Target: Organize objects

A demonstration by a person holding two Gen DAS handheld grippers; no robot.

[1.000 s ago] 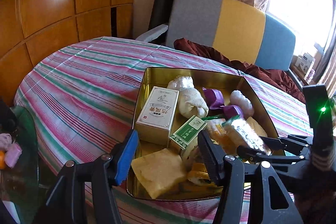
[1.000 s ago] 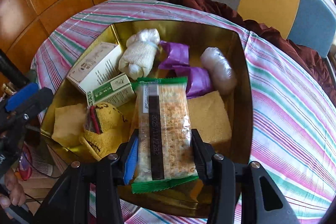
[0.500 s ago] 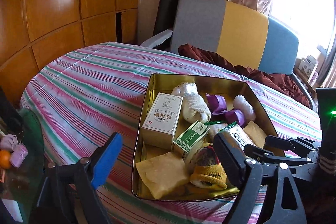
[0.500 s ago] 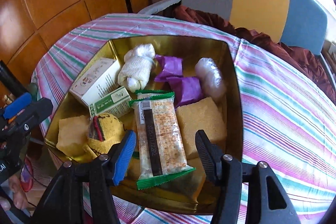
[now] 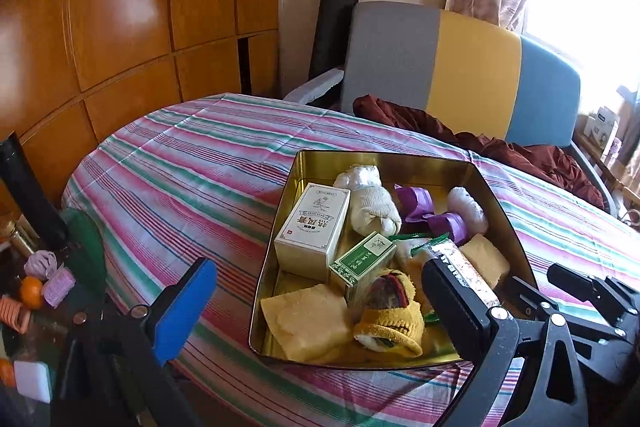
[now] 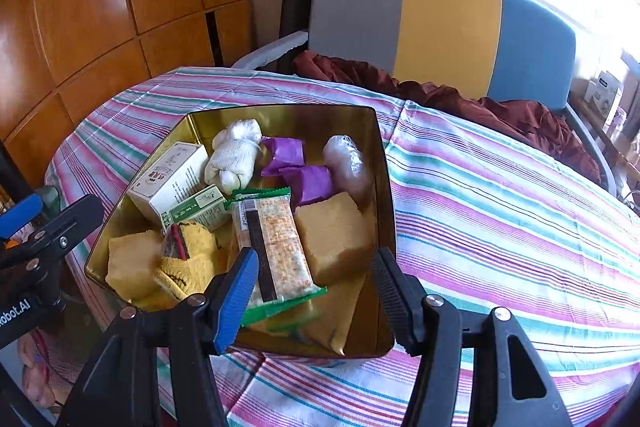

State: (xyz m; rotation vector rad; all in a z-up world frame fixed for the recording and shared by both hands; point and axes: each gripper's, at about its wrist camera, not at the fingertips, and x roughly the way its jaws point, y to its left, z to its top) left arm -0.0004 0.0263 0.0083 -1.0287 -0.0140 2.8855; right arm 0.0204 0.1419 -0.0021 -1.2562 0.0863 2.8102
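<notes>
Fingers: the right gripper stands part open with nothing between its pads, the jaws having just been opening; the cracker pack lies free in the tin, its near end just beyond the blue pad. The left gripper has just been opening and now stands at full spread, empty, the blue finger outside the tin's left wall over the cloth, the black one over the near right of the contents. Tin contents, by judgement complete: cracker pack along the middle toward the near edge, resting partly on a yellow sponge; a second sponge at the near left corner; a yellow sock between them; white box and green box along the left wall; a white sock roll, purple wrappers and a clear bundle toward the far wall. Risks, as judged: the pack sits propped and tilted, so a finger withdrawn low could catch its green end and drag it over the near rim; the tin sits close to the table's near edge, and a knock on that rim could tip or shift it. Surface: a round table under a striped cloth, creased. Room: a grey, yellow and blue chair behind with a maroon cloth on it, wood panelling on the left, a curtained window at right.
</notes>
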